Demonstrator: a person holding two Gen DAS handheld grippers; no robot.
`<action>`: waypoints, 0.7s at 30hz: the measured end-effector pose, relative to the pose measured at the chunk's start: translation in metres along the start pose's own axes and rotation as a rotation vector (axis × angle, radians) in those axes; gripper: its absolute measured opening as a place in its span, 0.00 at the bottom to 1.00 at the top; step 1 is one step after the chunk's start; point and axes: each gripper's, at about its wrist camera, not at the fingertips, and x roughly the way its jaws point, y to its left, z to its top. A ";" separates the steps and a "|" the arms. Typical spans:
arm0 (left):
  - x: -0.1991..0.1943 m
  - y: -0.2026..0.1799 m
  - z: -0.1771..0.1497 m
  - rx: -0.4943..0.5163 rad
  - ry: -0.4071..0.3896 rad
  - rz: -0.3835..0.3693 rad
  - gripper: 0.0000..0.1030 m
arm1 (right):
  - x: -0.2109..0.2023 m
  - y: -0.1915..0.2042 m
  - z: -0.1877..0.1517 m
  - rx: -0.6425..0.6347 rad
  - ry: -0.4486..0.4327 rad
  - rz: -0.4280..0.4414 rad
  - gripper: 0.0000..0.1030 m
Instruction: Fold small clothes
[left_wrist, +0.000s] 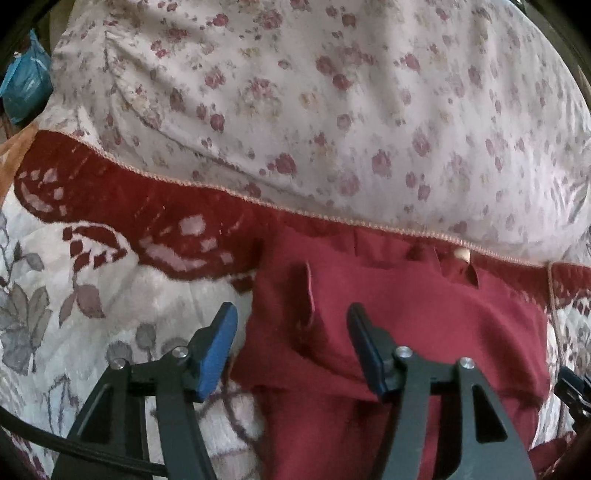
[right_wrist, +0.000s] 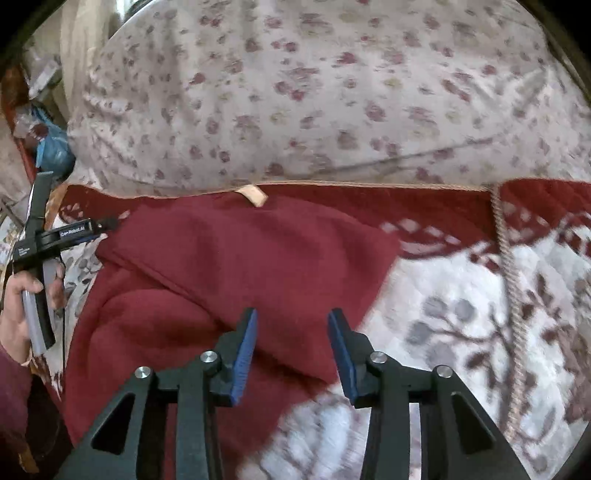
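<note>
A dark red garment (left_wrist: 399, 325) lies folded on a patterned blanket (left_wrist: 110, 295). A small belt loop or tab (left_wrist: 308, 291) sticks up on it. My left gripper (left_wrist: 290, 314) hovers open over the garment's left edge, nothing pinched between its blue pads. In the right wrist view the same red garment (right_wrist: 229, 266) spreads from the centre to the left, with a beige label (right_wrist: 253, 195) at its far edge. My right gripper (right_wrist: 291, 321) stands open above the garment's right edge, holding nothing. The left gripper (right_wrist: 107, 223) shows at the left, held by a hand (right_wrist: 18, 314).
A large floral pillow (left_wrist: 332, 103) fills the far side behind the blanket's red border (left_wrist: 129, 199). A beige cord (right_wrist: 511, 295) runs down the blanket at the right. A blue bag (left_wrist: 26, 85) and clutter sit beyond the pillow's left end.
</note>
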 end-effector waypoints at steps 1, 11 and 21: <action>0.002 -0.001 -0.004 0.013 0.009 0.016 0.59 | 0.011 0.007 0.003 -0.006 0.008 0.004 0.42; -0.033 0.024 -0.047 0.044 0.059 0.005 0.65 | 0.005 0.009 -0.012 -0.014 0.052 -0.030 0.65; -0.093 0.049 -0.122 0.036 0.045 -0.007 0.68 | -0.063 -0.013 -0.075 0.094 0.024 0.074 0.78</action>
